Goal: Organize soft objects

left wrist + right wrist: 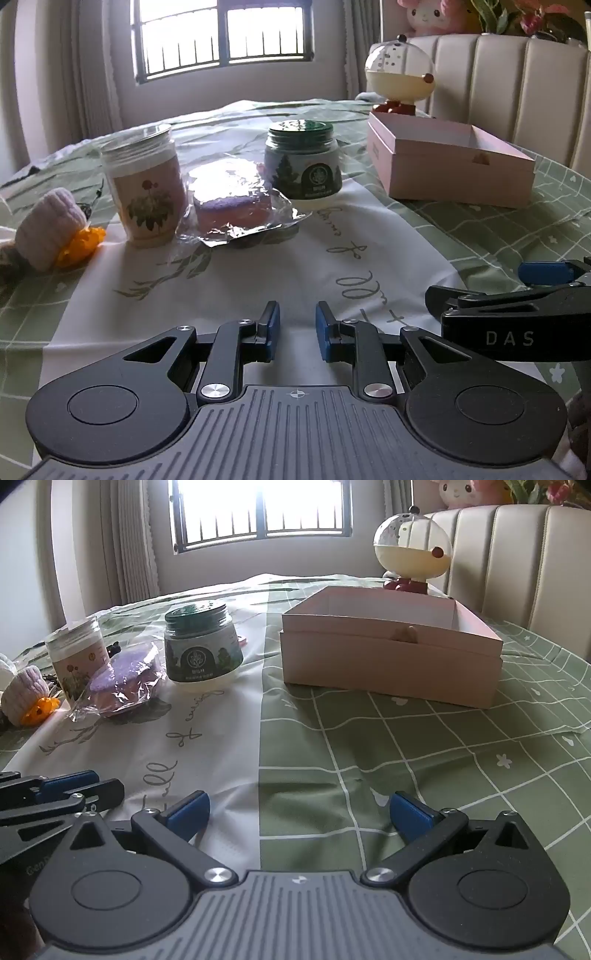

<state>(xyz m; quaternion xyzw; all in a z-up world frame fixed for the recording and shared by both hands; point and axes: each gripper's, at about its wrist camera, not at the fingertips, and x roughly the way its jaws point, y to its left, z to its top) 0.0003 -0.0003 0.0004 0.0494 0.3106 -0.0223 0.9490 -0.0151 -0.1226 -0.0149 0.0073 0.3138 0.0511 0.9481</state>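
Observation:
A purple-pink soft sponge in clear wrap [231,206] lies between a floral jar [146,188] and a green-lidded jar [301,162]. A knitted plush with an orange part [55,229] lies at the far left. An open pink box [448,162] stands at the right. My left gripper [297,328] is open and empty, low over the white cloth in front of the sponge. My right gripper [299,808] is wide open and empty, in front of the pink box [391,657]. The wrapped sponge [122,681] and plush [26,698] show at its left.
A round globe lamp [399,75] stands behind the box, with a cream padded headboard [517,85] to the right. The surface is a green checked cloth [406,757] with a white printed panel [258,266]. The right gripper's body [517,325] sits close beside the left one.

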